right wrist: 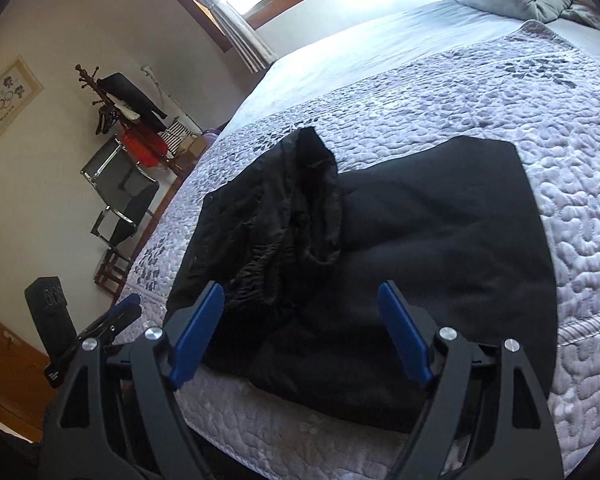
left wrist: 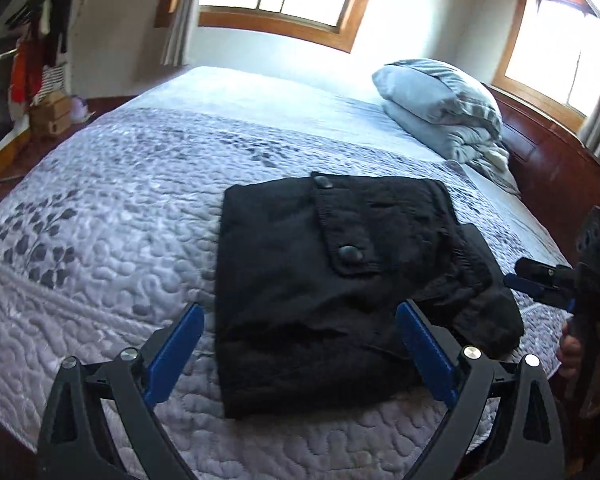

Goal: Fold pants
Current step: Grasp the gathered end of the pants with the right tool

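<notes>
1. Pants [left wrist: 320,280] lie folded into a compact black bundle on the bed [left wrist: 120,208], near its front edge, on a pale quilted cover with a leaf pattern.
2. A pocket flap with two dark snaps [left wrist: 350,254] faces up on the bundle in the left wrist view.
3. In the right wrist view, a crumpled part of the pants [right wrist: 304,200] sits bunched on top of the flatter folded layer.
4. Left claw [left wrist: 300,356] hangs just above the near edge of the pants, its blue fingers [left wrist: 176,356] spread wide, holding nothing.
5. Right claw [right wrist: 300,332] is likewise spread wide over the near edge of the pants, empty.
6. A folded grey blanket [left wrist: 440,108] rests at the far end of the bed.
7. A coat rack [right wrist: 116,96] with hanging clothes stands by the wall, with a chair [right wrist: 120,196] near it.
</notes>
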Action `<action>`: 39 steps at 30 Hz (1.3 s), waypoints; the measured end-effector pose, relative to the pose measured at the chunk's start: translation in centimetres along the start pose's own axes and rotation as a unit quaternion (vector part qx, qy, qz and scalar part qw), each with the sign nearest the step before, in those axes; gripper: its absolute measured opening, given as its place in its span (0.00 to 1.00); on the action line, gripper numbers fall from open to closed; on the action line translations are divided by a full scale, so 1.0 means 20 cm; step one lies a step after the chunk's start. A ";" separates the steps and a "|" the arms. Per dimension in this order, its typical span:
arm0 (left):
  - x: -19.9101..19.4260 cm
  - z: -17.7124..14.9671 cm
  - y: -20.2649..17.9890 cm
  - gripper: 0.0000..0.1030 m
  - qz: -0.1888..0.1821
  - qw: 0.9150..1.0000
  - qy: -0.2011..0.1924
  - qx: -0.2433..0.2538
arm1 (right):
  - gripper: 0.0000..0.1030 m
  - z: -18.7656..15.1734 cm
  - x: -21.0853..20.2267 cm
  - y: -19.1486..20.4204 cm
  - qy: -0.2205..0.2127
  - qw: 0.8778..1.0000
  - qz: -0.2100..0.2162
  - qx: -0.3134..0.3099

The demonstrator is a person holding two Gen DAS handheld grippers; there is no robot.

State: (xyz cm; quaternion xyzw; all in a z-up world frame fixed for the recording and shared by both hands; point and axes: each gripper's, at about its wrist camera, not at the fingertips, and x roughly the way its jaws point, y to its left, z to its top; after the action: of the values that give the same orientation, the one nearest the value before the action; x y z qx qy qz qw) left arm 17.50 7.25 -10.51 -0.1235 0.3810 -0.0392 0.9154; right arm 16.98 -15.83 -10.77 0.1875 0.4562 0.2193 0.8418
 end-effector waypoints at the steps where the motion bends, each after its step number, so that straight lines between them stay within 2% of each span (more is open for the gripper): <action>1: 0.00 0.00 0.05 0.95 0.008 1.000 0.002 -0.011 | 0.78 0.00 0.03 0.01 0.004 1.000 0.008 0.005; 5: 0.02 -0.04 0.17 0.95 0.037 0.998 0.014 -0.040 | 0.81 0.00 0.13 0.02 0.021 0.999 0.030 0.032; 8: 0.03 -0.05 0.20 0.95 0.050 0.998 0.025 -0.034 | 0.82 0.00 0.19 0.03 0.031 0.997 0.045 0.049; 14: 0.06 -0.06 0.19 0.95 0.040 0.998 0.043 -0.031 | 0.84 0.00 0.31 0.04 0.044 0.994 0.062 0.075; 17: 0.07 -0.07 0.17 0.96 0.035 0.997 0.053 -0.032 | 0.85 0.01 0.35 0.06 0.043 0.995 0.051 0.076; 19: 0.09 -0.07 0.16 0.96 0.028 0.997 0.063 -0.031 | 0.78 0.02 0.37 0.07 0.038 0.996 0.045 0.069; 21: 0.10 -0.08 0.15 0.96 0.023 0.996 0.074 -0.032 | 0.51 0.02 0.38 0.08 0.034 0.998 0.021 0.053; 22: 0.11 -0.09 0.14 0.96 0.021 0.996 0.079 -0.034 | 0.49 0.03 0.38 0.08 0.036 0.998 0.017 0.047; 24: 0.12 -0.10 0.14 0.96 0.017 0.995 0.085 -0.041 | 0.35 0.02 0.38 0.07 0.035 0.998 0.027 0.040; 26: 0.13 -0.11 0.14 0.96 0.015 0.995 0.089 -0.046 | 0.33 0.01 0.37 0.08 0.030 0.998 0.039 0.032; 32: 0.12 -0.13 0.15 0.96 0.017 0.994 0.095 -0.057 | 0.30 0.02 0.36 0.17 0.023 1.000 0.011 -0.013; 39: 0.10 -0.12 0.17 0.96 0.026 0.993 0.095 -0.064 | 0.29 0.10 0.26 0.30 0.012 0.998 0.027 -0.049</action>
State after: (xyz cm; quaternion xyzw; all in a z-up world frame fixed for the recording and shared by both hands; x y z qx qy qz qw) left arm 17.08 9.66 -14.42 -0.1677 0.4714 -0.0026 0.8658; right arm 20.09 -8.16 -10.16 0.1555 0.4496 0.2660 0.8384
